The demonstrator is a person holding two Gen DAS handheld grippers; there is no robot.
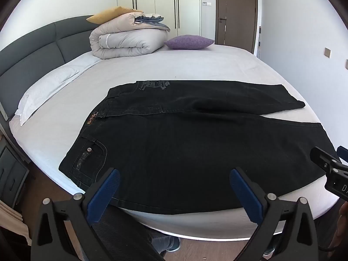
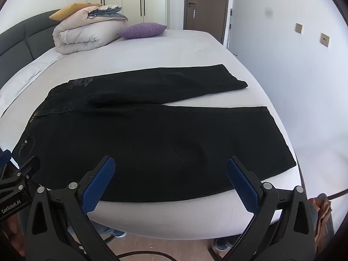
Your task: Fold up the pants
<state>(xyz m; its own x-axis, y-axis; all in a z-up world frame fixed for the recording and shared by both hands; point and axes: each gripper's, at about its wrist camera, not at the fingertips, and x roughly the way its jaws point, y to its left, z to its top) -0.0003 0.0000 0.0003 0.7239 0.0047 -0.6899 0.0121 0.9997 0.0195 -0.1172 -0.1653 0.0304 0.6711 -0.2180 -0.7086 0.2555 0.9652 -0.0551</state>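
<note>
While the black pants (image 1: 184,152) lie spread flat on the bed (image 1: 174,65), filling the middle of both frames, their long axis runs side to side: waistband (image 1: 95,117) at the left of the frame, both legs reaching out to the right. In the right wrist view the hems (image 2: 278,134) sit at the right edge. The near leg lies just past both claws, along the bed's lower edge. The left claw (image 1: 174,187) hangs wide open, nothing between its blue pads, fronting the hip-and-pocket end. The right claw (image 2: 169,176), equally wide and empty, faces the near leg further toward the hem. So left is nearer the waist, right nearer the cuffs. My read: a lengthwise fold comes first.
</note>
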